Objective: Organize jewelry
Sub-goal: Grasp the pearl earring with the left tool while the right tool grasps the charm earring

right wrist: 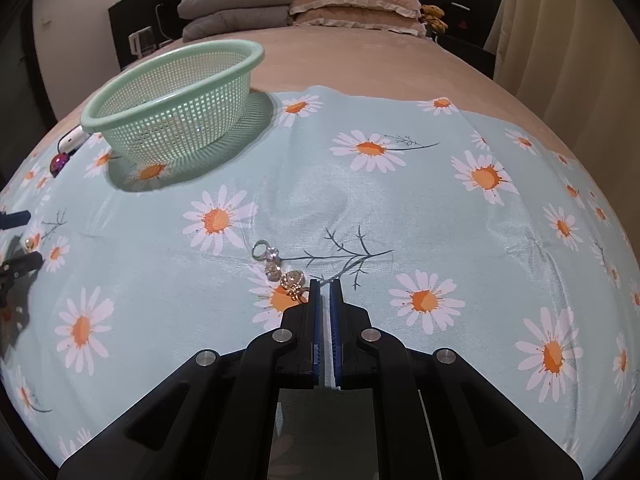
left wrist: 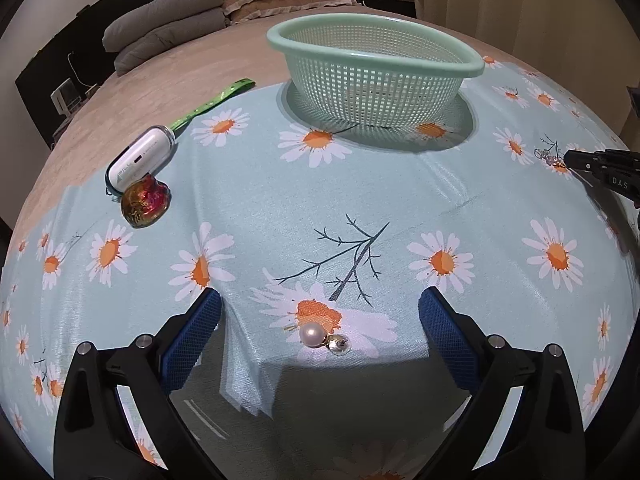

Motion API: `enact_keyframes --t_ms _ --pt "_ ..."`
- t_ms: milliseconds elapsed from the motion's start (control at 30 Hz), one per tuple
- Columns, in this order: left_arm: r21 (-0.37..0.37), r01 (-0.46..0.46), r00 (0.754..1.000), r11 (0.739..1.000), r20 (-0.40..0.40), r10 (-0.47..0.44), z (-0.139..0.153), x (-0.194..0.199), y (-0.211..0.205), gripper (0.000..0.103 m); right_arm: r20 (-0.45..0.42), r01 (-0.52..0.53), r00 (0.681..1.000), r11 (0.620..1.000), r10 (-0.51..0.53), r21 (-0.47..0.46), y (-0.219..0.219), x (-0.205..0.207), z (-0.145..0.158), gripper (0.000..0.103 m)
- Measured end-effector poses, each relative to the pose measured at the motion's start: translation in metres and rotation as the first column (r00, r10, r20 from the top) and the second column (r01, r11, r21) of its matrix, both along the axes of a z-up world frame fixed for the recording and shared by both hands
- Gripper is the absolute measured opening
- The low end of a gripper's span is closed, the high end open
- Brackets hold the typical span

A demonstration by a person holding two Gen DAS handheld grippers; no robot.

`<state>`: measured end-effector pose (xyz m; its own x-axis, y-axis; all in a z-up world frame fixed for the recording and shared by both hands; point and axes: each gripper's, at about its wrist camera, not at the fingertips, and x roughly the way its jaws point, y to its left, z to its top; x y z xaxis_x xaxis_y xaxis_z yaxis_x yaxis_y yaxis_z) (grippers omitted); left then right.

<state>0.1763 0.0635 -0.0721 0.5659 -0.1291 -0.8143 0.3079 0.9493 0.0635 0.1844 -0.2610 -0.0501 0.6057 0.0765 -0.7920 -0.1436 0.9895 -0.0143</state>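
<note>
A pearl earring (left wrist: 311,336) with a gold back piece (left wrist: 338,345) lies on the daisy-print cloth (left wrist: 360,200), between the blue pads of my left gripper (left wrist: 320,297), which is open. In the right wrist view a silver ring (right wrist: 262,249), a crystal piece (right wrist: 274,271) and a gold ornament (right wrist: 293,282) lie in a row on the cloth. My right gripper (right wrist: 325,285) is shut just right of the gold ornament, which rests against the outer side of its left finger. Nothing shows between the pads. The green mesh basket (left wrist: 372,66) stands at the back.
A white device (left wrist: 140,156), an iridescent round trinket (left wrist: 145,203) and a green strap (left wrist: 212,101) lie at the cloth's left edge. The cloth covers a beige bed with pillows (right wrist: 352,0) and folded grey bedding (right wrist: 240,8) at its head. A curtain (right wrist: 568,60) hangs on the right.
</note>
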Motion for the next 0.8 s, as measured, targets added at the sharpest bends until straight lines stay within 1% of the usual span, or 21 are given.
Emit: enact_keyframes --t_ms 67,133,167,200,233,267,367,433,500,567,633,700,733,767,800 --pt "-0.036 -0.022 1.0 0.999 -0.009 0.022 -0.001 0.002 0.006 0.097 0.005 -0.003 1.0 1.0 0.002 0.017 -0.001 0.0 0.002 0.008" --pt "-0.032 -0.023 1.0 0.999 -0.006 0.023 -0.002 0.003 0.008 0.097 0.029 -0.022 0.999 0.999 0.021 0.033 0.001 -0.001 0.006 0.01" --pt "-0.036 -0.025 1.0 0.999 -0.006 0.025 -0.002 0.003 0.009 0.097 0.039 -0.031 0.999 0.999 0.029 0.03 0.003 -0.002 0.008 0.018" --pt "-0.041 -0.031 1.0 0.999 -0.004 0.031 -0.002 0.004 0.01 0.097 0.042 -0.036 0.998 0.999 0.035 0.021 0.005 -0.002 0.008 0.025" --pt "-0.043 -0.037 0.999 0.998 -0.001 0.037 -0.002 0.004 0.011 0.097 0.041 -0.039 0.998 0.999 0.039 0.007 0.007 -0.002 0.007 0.034" --pt "-0.042 -0.04 0.999 0.998 0.002 0.04 -0.002 0.004 0.011 0.097 0.04 -0.047 0.998 0.999 0.047 -0.004 0.01 -0.002 0.006 0.035" --pt "-0.043 -0.032 0.999 0.999 0.012 0.032 0.0 0.004 0.009 0.097 0.021 -0.072 0.997 0.997 0.072 -0.028 0.018 0.0 0.0 0.035" --pt "-0.042 -0.013 1.0 0.999 0.024 0.014 0.001 0.002 0.006 0.093 0.016 -0.08 0.997 0.995 0.081 -0.054 0.022 0.002 -0.005 0.035" --pt "-0.033 0.005 0.999 0.999 0.043 -0.004 0.004 -0.001 0.002 0.092 0.019 -0.078 0.997 0.996 0.079 -0.052 0.022 0.004 -0.006 0.035" --pt "-0.026 0.005 0.999 1.0 0.048 -0.004 0.005 -0.002 0.001 0.087 0.014 -0.07 0.997 0.997 0.07 -0.038 0.02 0.005 -0.007 0.035" --pt "-0.011 -0.027 0.998 1.0 0.051 0.027 0.006 -0.001 0.004 0.071 0.014 -0.067 0.998 0.997 0.068 -0.041 0.02 0.004 -0.007 0.033" --pt "-0.025 -0.024 0.999 0.999 0.04 0.025 0.008 -0.002 0.007 0.069 0.01 -0.077 0.997 0.996 0.078 -0.037 0.022 0.003 -0.008 0.026" --pt "-0.011 -0.027 0.999 1.0 0.043 0.028 0.009 -0.003 0.007 0.063 0.006 -0.084 0.996 0.996 0.084 -0.031 0.022 0.003 -0.008 0.019" --pt "0.007 -0.031 0.999 0.999 0.045 0.031 0.009 -0.003 0.006 0.06 0.004 -0.089 0.996 0.996 0.089 -0.029 0.023 0.002 -0.008 0.015" --pt "0.01 -0.026 0.999 1.0 0.044 0.025 0.01 -0.005 0.007 0.058 0.002 -0.093 0.996 0.995 0.093 -0.026 0.024 0.002 -0.008 0.014"
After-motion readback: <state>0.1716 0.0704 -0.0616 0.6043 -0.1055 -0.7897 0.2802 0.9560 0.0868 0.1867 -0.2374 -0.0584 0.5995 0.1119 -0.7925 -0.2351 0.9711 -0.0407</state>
